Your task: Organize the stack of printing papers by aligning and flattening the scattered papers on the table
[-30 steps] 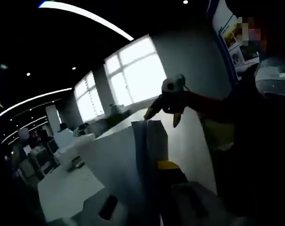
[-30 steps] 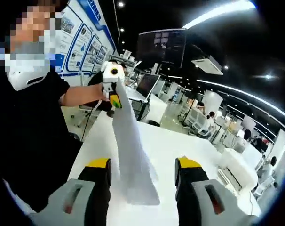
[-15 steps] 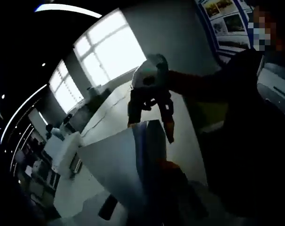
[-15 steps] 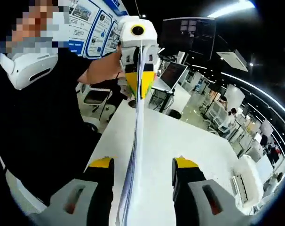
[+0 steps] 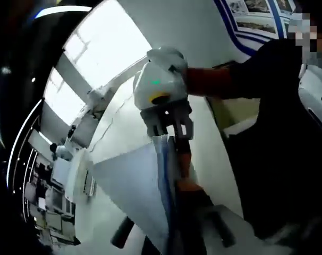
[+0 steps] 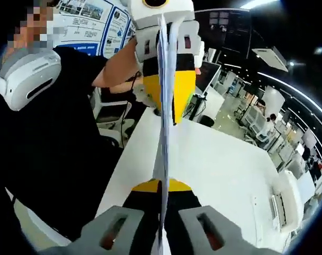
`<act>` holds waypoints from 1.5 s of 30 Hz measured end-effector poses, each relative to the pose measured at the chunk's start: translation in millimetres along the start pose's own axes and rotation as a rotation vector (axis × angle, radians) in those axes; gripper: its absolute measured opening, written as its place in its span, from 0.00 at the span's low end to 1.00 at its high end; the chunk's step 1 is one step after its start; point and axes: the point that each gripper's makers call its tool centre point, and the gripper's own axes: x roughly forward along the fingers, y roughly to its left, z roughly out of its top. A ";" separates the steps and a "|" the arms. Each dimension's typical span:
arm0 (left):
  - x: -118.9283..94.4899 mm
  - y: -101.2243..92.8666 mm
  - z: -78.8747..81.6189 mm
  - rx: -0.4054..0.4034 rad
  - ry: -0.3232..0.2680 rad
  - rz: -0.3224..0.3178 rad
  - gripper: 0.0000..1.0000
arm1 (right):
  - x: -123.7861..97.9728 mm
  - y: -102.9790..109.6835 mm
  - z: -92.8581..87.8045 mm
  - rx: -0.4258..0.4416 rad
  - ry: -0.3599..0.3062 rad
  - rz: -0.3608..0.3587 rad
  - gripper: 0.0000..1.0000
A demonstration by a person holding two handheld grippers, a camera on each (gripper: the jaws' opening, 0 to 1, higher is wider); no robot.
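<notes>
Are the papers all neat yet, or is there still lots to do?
Getting there. Done: the papers are gathered into one upright bundle, held above the white table. In hand: the right hand-held gripper is shut on one end, and the left hand-held gripper pinches the other, squeezing the sheets together. Left: lay the bundle flat on the table. Whether every edge lines up is hard to tell.
</notes>
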 end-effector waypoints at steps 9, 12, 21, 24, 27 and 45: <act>-63.0 52.2 4.7 -0.066 -0.359 0.304 0.23 | -30.5 -26.2 5.2 0.102 -0.116 -0.134 0.00; -89.7 63.9 -9.1 -0.113 -0.485 0.425 0.30 | -39.4 -29.5 7.7 0.112 -0.153 -0.164 0.00; -113.0 72.3 -86.8 -0.386 -0.722 0.563 0.32 | -57.8 -27.6 30.7 0.147 -0.332 -0.189 0.00; -99.0 68.6 -96.8 -0.429 -0.765 0.528 0.36 | -60.4 -25.5 37.8 0.157 -0.403 -0.177 0.00; -76.0 59.0 -95.5 -0.489 -0.850 0.413 0.40 | -61.4 -22.8 43.9 0.181 -0.475 -0.152 0.00; -43.9 24.4 -84.7 -0.443 -0.868 0.285 0.05 | -7.5 -25.7 32.1 0.272 -0.630 -0.136 0.00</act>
